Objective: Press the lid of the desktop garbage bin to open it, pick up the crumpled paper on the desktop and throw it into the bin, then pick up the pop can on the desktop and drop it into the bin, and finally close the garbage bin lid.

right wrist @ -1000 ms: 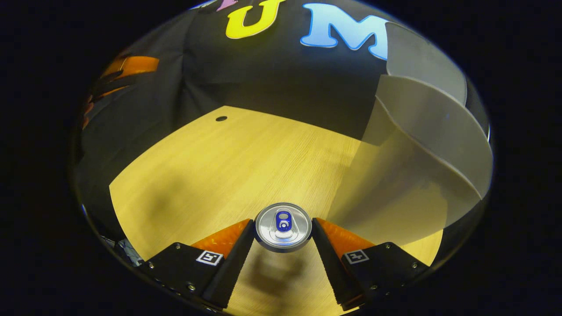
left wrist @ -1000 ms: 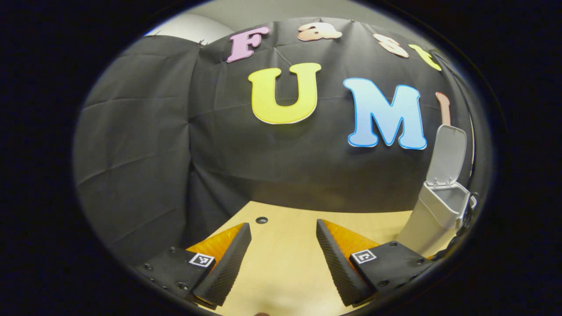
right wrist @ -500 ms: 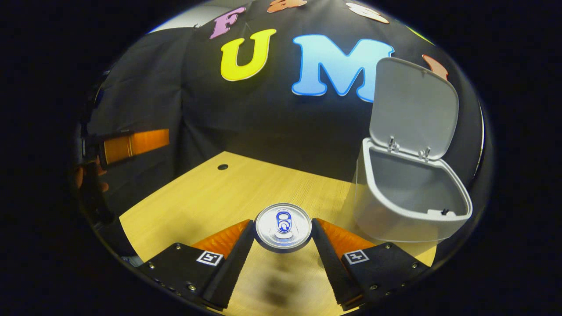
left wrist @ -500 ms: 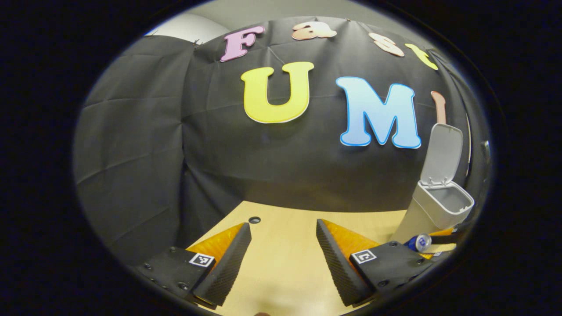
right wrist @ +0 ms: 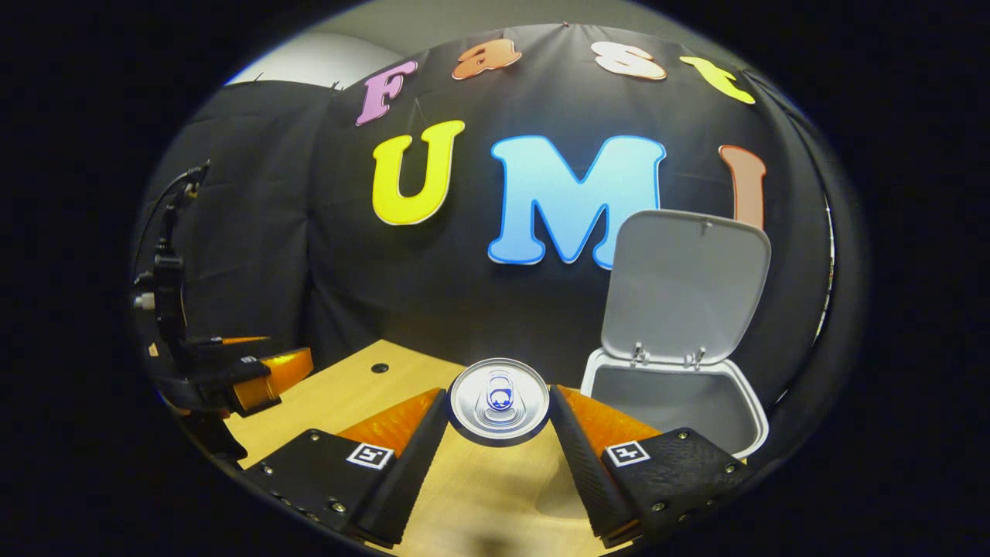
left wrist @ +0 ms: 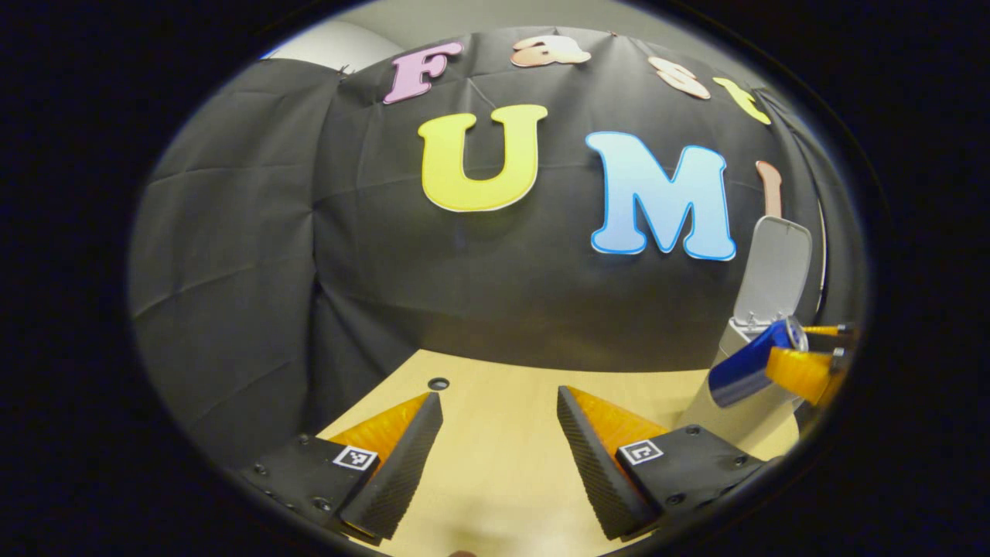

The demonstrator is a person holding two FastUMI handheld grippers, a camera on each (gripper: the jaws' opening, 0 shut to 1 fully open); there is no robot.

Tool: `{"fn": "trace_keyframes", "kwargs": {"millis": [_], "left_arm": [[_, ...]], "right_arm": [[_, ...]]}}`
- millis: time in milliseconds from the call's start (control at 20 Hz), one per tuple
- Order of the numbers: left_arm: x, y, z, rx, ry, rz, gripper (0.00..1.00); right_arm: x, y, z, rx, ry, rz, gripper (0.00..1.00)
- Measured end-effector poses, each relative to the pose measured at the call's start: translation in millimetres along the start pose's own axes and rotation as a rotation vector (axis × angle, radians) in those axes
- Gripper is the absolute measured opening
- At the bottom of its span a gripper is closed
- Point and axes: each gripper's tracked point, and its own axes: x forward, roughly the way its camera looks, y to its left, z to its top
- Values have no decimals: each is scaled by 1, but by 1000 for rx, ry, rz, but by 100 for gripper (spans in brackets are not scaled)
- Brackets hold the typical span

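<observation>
The right tool [right wrist: 499, 410] clenches the blue aluminium pop can [right wrist: 499, 399] beside the open grey plastic bin [right wrist: 671, 393] — released early, it could strike the rim. The left tool [left wrist: 499, 441] gapes, empty.

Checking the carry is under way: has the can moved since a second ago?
Yes. In the left gripper view the can, held by the right gripper, now sits up beside the bin; earlier it appeared low by the bin's base.
</observation>
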Motion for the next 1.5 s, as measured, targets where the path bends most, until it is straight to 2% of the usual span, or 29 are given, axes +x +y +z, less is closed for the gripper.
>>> {"fn": "trace_keyframes", "kwargs": {"millis": [150,350,700,1300,1350,1500], "left_arm": [[3,-7,-1,3,3,-15,100],[5,-16,-1,6,5,-36,98],[9,-29,-4,7,18,-64,100],[9,-29,-17,33,48,-66,100],[9,-30,-19,37,50,-65,95],[10,-31,-22,45,59,-69,95]], "right_arm": [[-4,-19,17,16,-45,-49,84],[-9,-55,28,23,-83,-139,84],[-13,-104,11,29,-50,-250,84],[1,-143,-63,52,113,-310,84],[1,-145,-68,58,122,-312,84],[2,-149,-74,94,129,-318,85]]}}
